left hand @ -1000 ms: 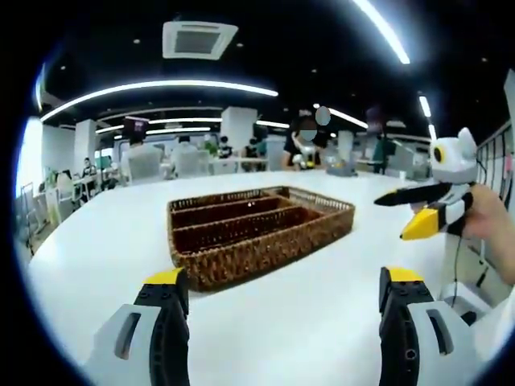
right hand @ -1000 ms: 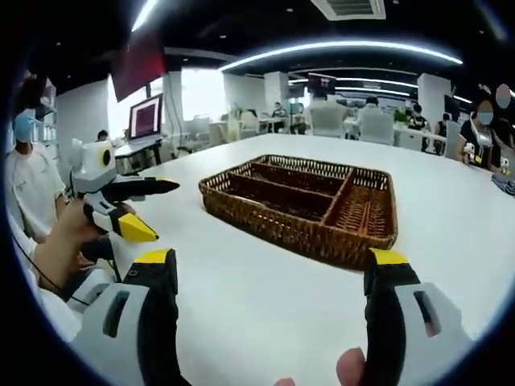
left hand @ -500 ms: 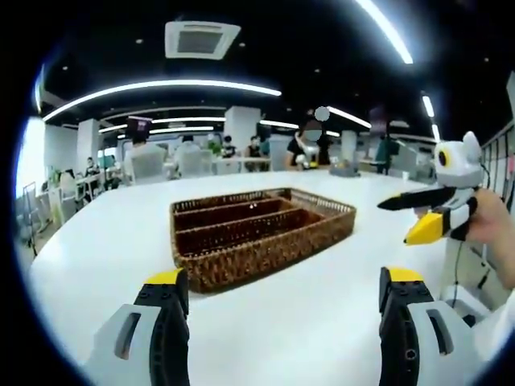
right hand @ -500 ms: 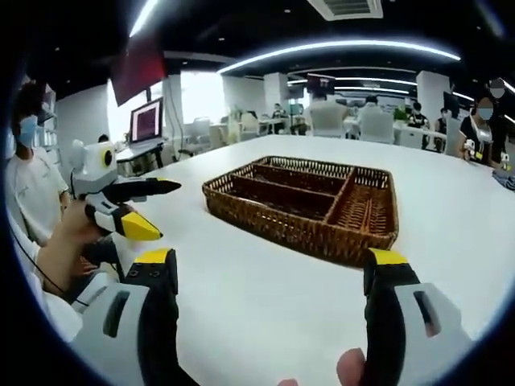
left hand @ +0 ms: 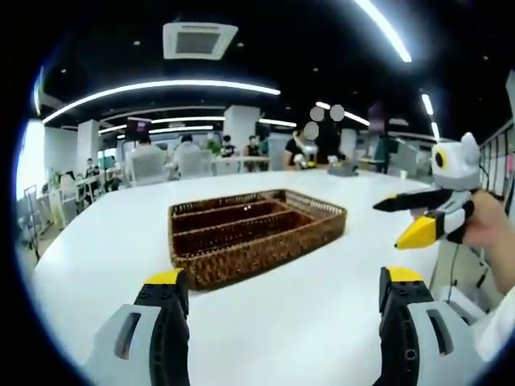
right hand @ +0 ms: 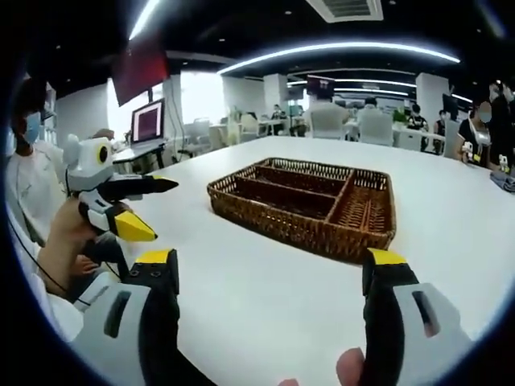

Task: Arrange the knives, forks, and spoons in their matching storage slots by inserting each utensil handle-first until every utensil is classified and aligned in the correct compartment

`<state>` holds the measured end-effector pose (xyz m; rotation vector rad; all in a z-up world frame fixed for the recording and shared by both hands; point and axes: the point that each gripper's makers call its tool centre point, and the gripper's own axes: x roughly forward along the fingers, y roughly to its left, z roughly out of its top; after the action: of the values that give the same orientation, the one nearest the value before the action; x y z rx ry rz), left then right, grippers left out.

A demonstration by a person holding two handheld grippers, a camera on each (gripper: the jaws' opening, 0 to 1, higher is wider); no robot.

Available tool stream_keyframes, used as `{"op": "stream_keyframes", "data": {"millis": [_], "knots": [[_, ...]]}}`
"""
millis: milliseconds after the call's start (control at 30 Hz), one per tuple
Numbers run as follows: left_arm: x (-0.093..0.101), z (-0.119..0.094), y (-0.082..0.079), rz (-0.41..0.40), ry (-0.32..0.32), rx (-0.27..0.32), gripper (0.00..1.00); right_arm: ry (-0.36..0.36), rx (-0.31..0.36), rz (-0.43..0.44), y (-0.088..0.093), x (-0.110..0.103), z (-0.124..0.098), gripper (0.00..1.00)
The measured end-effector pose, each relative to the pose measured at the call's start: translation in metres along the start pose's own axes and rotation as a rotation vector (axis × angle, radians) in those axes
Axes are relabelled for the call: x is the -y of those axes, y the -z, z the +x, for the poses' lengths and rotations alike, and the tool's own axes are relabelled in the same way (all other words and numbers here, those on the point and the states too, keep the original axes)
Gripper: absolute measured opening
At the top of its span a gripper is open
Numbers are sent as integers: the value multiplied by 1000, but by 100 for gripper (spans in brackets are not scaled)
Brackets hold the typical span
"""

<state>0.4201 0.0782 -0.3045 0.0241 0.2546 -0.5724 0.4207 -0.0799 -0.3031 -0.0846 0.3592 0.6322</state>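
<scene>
We see 1 woven wicker tray [left hand: 256, 238] at frame centre in the left gripper view and centre-right [right hand: 310, 206] in the right gripper view. It sits flat on the white table [left hand: 322, 305], w/ bare tabletop on all sides; nothing stands between either gripper and the tray. Compartments counted: 3 long slots running side by side, plus 1 cross slot at one end, lower right of the tray in the right gripper view. Slot contents: too dark to tell.

Left gripper [left hand: 283, 283]: jaws spread wide at the bottom of its own view, holding nothing. It also appears at mid-left of the right gripper view [right hand: 137, 205], held in a hand [right hand: 76, 241], black and yellow tips apart.

Right gripper [right hand: 267, 269]: jaws spread wide, nothing between them. It also enters the left gripper view at right [left hand: 418, 215], tips apart, gripped by a hand [left hand: 487, 229].

Room: open-plan office, dark ceiling w/ curved light strips [left hand: 161, 87] and 1 ceiling vent [left hand: 199, 39]. Several seated people at far desks. 1 monitor [right hand: 146, 121] upper left in the right gripper view.
</scene>
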Motion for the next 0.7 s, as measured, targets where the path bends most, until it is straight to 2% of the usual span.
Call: {"op": "stream_keyframes", "data": {"millis": [700], "knots": [[2,0,3,-5,-2,-11,99,-18,-11,5,6,-7,-1,97]]}}
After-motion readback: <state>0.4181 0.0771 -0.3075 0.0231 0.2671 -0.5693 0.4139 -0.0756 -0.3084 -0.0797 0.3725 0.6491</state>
